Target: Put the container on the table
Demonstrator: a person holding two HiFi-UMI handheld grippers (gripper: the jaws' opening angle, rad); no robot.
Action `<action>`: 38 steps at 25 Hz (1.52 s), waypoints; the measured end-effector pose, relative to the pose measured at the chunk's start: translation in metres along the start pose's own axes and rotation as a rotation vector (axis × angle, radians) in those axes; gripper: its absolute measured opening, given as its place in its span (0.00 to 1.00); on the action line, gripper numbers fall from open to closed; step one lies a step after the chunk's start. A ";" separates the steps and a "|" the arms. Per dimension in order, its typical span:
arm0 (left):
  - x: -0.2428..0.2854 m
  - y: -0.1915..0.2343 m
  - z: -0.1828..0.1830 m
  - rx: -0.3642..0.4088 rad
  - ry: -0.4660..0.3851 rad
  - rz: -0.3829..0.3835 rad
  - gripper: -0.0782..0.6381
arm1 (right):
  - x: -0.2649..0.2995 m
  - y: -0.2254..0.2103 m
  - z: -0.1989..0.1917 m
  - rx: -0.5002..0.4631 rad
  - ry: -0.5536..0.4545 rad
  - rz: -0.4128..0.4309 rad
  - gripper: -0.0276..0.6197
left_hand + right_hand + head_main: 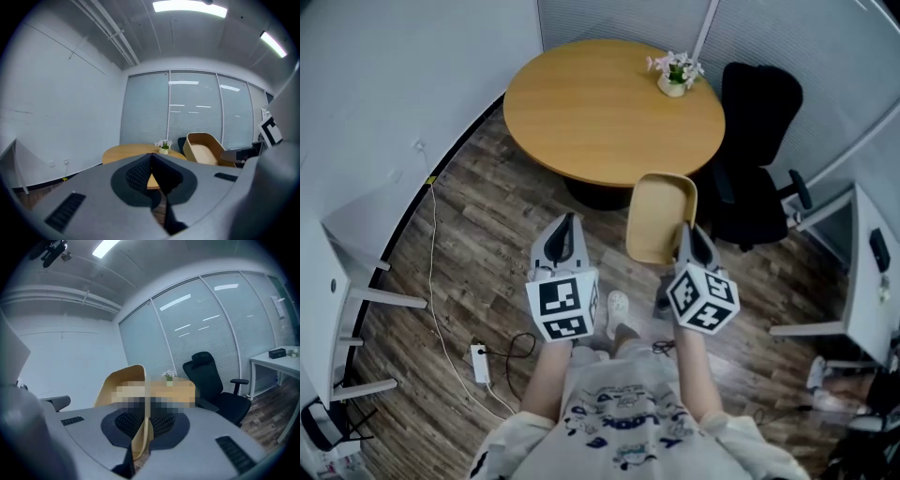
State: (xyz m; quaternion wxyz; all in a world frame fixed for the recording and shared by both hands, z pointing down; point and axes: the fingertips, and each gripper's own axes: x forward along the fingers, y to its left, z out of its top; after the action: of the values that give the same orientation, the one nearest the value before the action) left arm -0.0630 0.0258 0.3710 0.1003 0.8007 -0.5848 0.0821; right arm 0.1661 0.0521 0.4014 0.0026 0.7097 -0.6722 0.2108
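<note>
A tan, shallow container (pixel 660 216) hangs in the air just short of the round wooden table (pixel 600 112), with my right gripper (pixel 688 246) shut on its near right rim. In the right gripper view the container's wall (pixel 123 380) stands edge-on between the jaws of the right gripper (pixel 140 439). My left gripper (pixel 565 236) hovers to the container's left over the floor, shut with nothing in it. The left gripper view shows the left gripper (pixel 152 180) with the container (pixel 204 149) off to its right and the table (pixel 127 152) beyond.
A small pot of white flowers (pixel 675 73) stands at the table's far right edge. A black office chair (pixel 757 159) sits right of the table. A white desk (pixel 874 272) lies at the right edge, and a cable with power strip (pixel 478 361) on the floor at left.
</note>
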 end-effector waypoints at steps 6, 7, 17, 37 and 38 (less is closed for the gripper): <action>0.033 0.004 0.003 -0.009 0.018 0.035 0.12 | 0.042 -0.002 0.009 0.005 0.015 0.040 0.07; 0.039 0.006 0.004 -0.010 0.018 0.041 0.11 | 0.049 -0.001 0.011 0.006 0.017 0.047 0.07; 0.084 0.010 0.020 -0.013 0.005 0.090 0.11 | 0.105 -0.001 0.031 -0.002 0.029 0.106 0.07; 0.143 0.022 0.015 -0.027 0.051 0.072 0.11 | 0.162 -0.002 0.028 0.006 0.073 0.089 0.07; 0.148 0.024 0.015 -0.032 0.054 0.066 0.12 | 0.167 -0.001 0.029 0.006 0.074 0.089 0.07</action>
State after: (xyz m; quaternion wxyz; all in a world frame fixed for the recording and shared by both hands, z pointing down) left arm -0.0406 -0.1209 0.3952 0.1259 0.7768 -0.6093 0.0974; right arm 0.1769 -0.1151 0.4262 0.0157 0.6708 -0.7019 0.2389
